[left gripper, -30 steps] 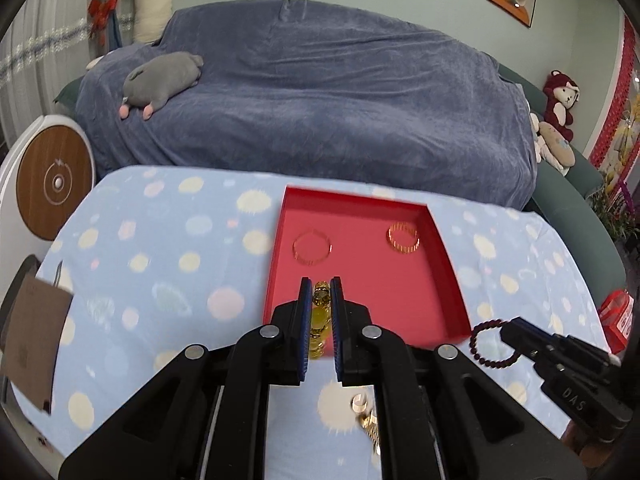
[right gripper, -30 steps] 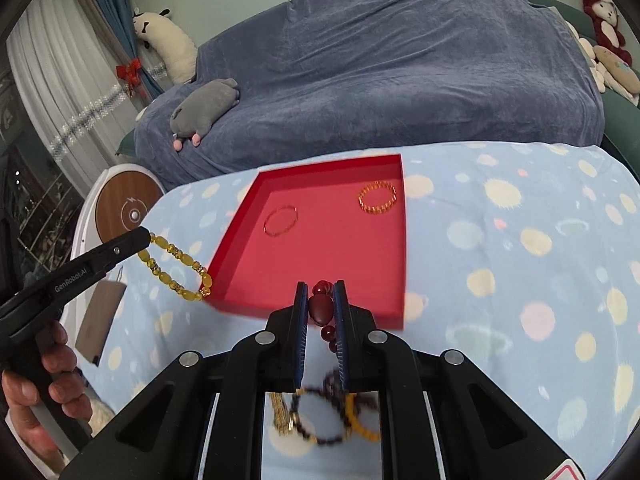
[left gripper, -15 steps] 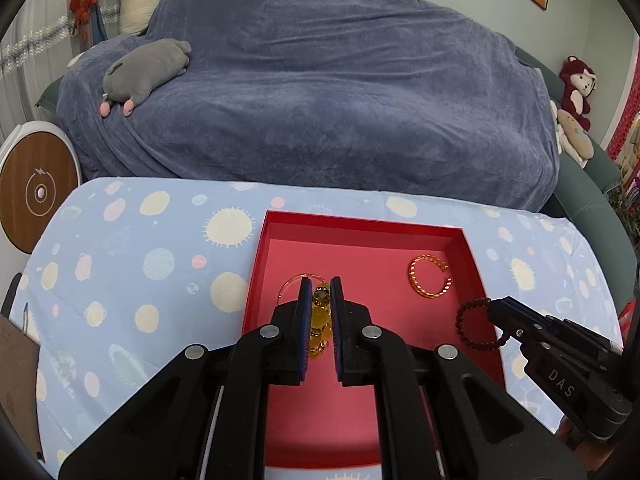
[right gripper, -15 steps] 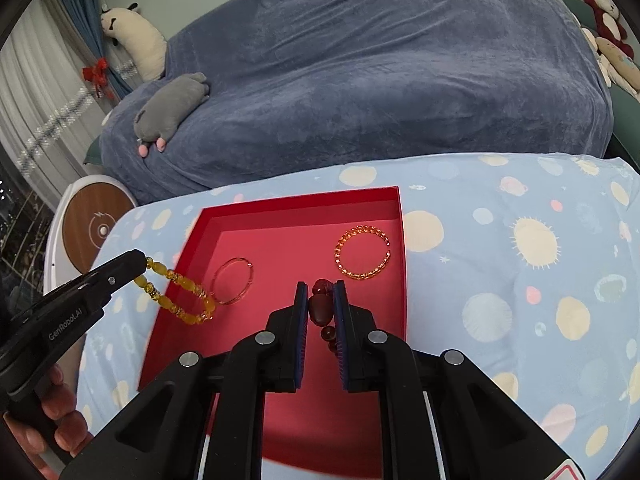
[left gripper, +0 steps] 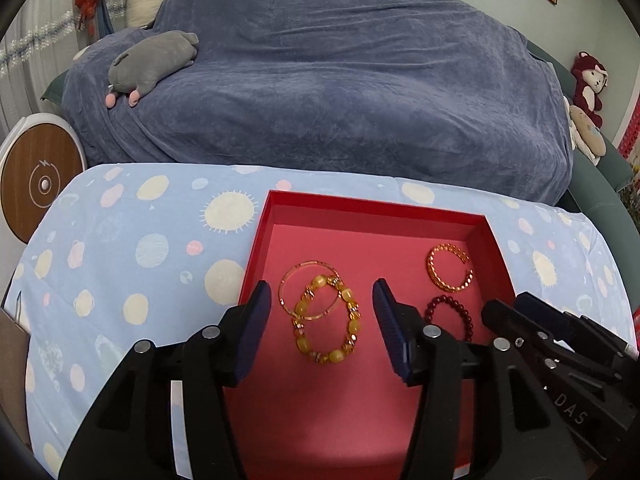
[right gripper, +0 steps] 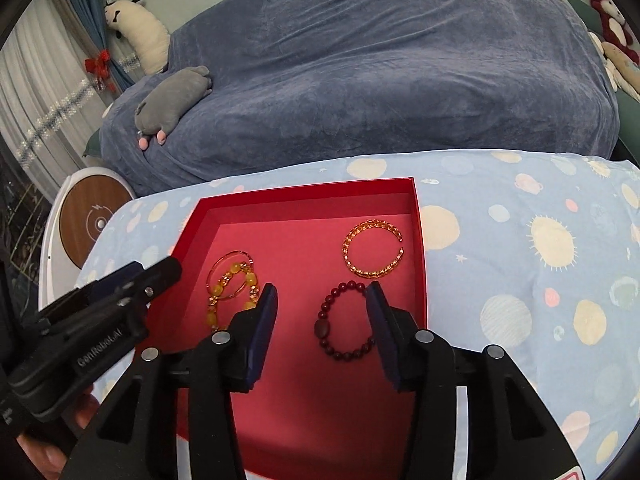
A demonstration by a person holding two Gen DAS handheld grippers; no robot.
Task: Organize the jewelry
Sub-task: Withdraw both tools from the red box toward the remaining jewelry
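Observation:
A red tray (left gripper: pixel 376 213) (right gripper: pixel 308 197) lies on the spotted blue tablecloth. In it a yellow bead bracelet (left gripper: pixel 347 326) (right gripper: pixel 216 292) overlaps a thin gold bangle (left gripper: pixel 289 283) (right gripper: pixel 234 256). A gold chain bangle (left gripper: pixel 448 268) (right gripper: pixel 372 250) lies at the back right, with a dark red bead bracelet (left gripper: pixel 454 312) (right gripper: pixel 344 324) in front of it. My left gripper (left gripper: pixel 320 308) is open above the yellow bracelet. My right gripper (right gripper: pixel 322 308) is open above the red bracelet. Both are empty.
A sofa under a blue blanket (left gripper: pixel 320 72) stands behind the table, with a grey plush toy (left gripper: pixel 152 60) on it. A round white and wood device (left gripper: pixel 36 184) stands at the left. The right gripper's body (left gripper: pixel 560 356) shows in the left wrist view.
Both grippers have opened and let go of their bracelets. The yellow bracelet now lies on the thin bangle and the red bracelet lies in front of the gold chain bangle.

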